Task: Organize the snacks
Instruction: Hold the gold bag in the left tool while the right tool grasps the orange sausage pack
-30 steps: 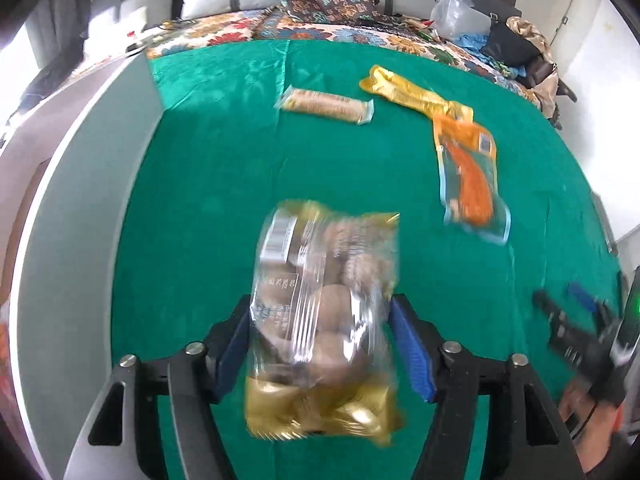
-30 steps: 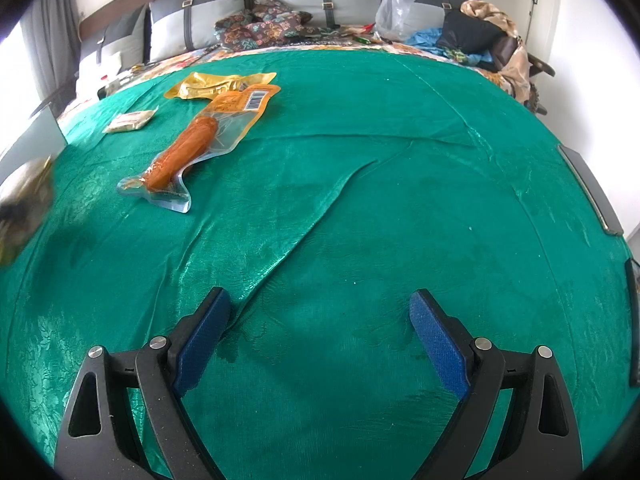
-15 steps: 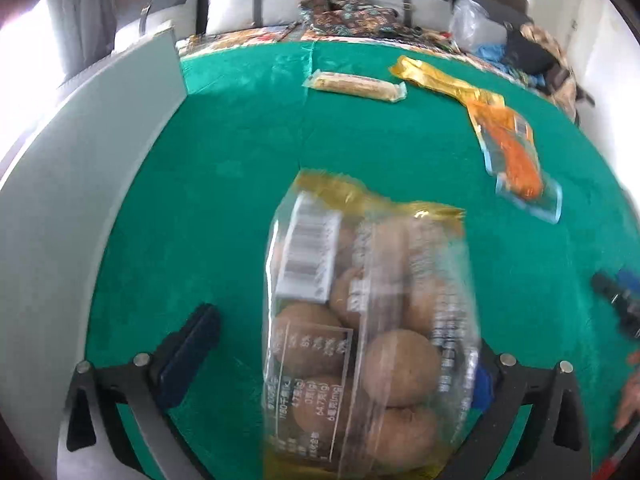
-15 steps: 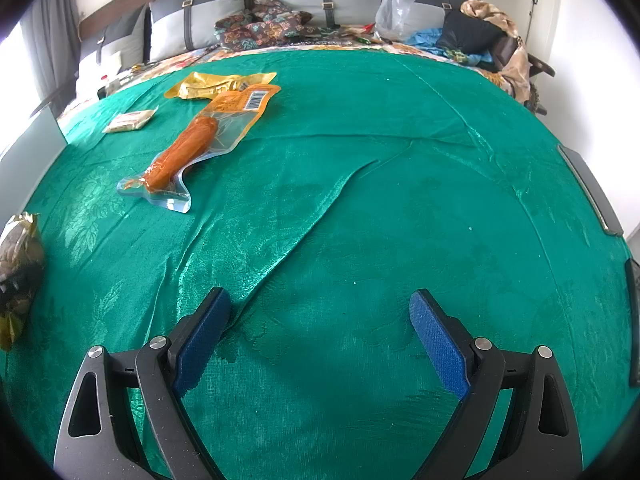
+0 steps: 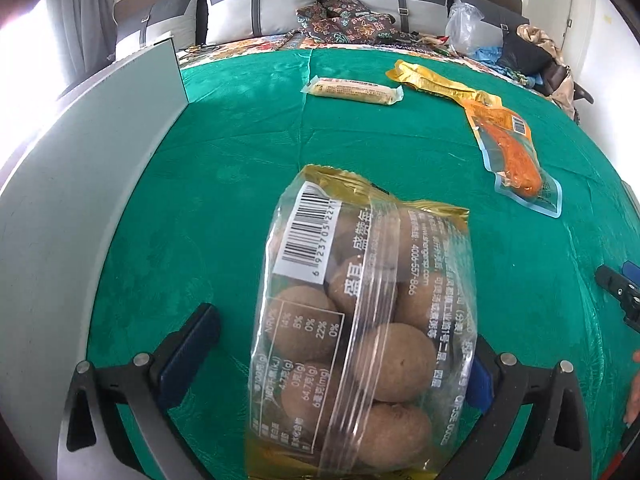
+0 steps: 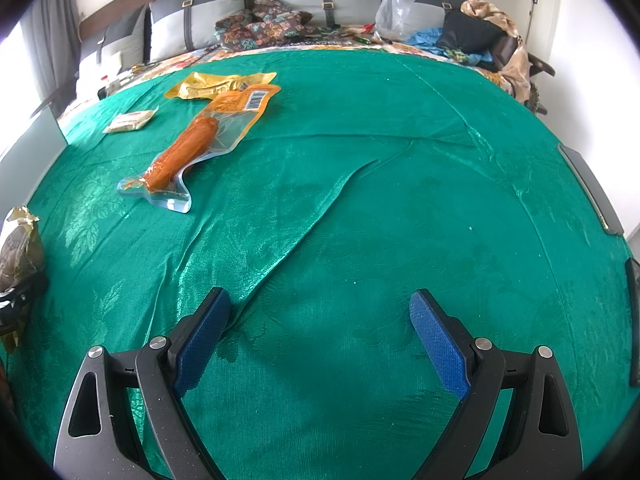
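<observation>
A clear bag of round brown snacks with gold-foil ends is lying barcode-up on the green cloth, nearest the camera. Farther off, a slim beige wrapped bar is lying crosswise, while a yellow foil packet is sitting partly under an orange sausage pack.

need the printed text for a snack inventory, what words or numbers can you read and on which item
Clear gold-edged bag of round brown snacks:
"6 923705 12271" beneath its barcode; last digits cut off
"4006-557-866"
"14% 8% 0% 22% 0%" in its nutrition table
Chinese print: too distorted to quote.
Orange sausage in its clear pouch: barcode only, unreadable.
Pale wrapped bar: print too small.
</observation>
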`<state>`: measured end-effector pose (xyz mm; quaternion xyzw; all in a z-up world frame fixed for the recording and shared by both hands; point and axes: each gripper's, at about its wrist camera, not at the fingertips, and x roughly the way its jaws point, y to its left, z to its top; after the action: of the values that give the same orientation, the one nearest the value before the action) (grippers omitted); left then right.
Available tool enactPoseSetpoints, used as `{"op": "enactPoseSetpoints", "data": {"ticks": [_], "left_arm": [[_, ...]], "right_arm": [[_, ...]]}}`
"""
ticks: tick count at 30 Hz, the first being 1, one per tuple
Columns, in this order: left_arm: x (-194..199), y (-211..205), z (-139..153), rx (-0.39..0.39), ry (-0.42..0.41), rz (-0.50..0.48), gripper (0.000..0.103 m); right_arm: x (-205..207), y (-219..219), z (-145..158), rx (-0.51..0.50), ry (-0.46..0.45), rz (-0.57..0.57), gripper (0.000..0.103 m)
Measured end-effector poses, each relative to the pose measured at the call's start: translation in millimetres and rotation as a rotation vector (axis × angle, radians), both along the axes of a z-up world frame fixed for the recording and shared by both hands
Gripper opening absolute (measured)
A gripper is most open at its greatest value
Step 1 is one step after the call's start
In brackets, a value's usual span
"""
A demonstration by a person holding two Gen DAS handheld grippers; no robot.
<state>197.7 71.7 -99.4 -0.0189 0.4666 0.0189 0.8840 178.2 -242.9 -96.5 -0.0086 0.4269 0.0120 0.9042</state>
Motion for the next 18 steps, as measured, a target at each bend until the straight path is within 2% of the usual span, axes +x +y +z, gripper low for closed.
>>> {"op": "enactPoseSetpoints", "data": {"ticks": [5, 7, 11, 13, 14, 16, 18], "left_arm": [[-0.7, 0.2, 0.3, 0.000, 0.000, 0.001, 0.103], [0.0, 0.1, 0.0, 0.000, 0.000, 0.001, 0.103], [1.9, 0.1, -1.0, 0.000, 0.000, 0.001, 0.103], [1.9, 0.2, -0.9, 0.000, 0.000, 0.000, 0.103], [1.4, 0.3, -0.8, 0.000, 0.000, 0.000, 0.103], [1.9, 0.2, -0.9, -0.001, 0.000, 0.001, 0.103], [1.8, 0.2, -0.8, 0.000, 0.000, 0.001, 0.103]], "right_arm": [[0.7, -0.5, 0.6, 0.004, 0.004, 0.008, 0.094], [11.9, -1.0, 5.7, 0.009, 0.067, 0.043, 0.091], [54.3, -4.6, 46.5, 0.247, 0.088, -0.004, 0.091], [85.3, 9.3, 56.1, 0.350, 0.156, -0.001, 0.091], [105.4, 21.5, 54.6, 0.399, 0.228, 0.006, 0.091], [133.9, 44.1, 47.0, 0.407, 0.320, -0.001, 0.090], [155.1, 65.1, 40.5, 0.331, 0.326, -0.032, 0.090]]}}
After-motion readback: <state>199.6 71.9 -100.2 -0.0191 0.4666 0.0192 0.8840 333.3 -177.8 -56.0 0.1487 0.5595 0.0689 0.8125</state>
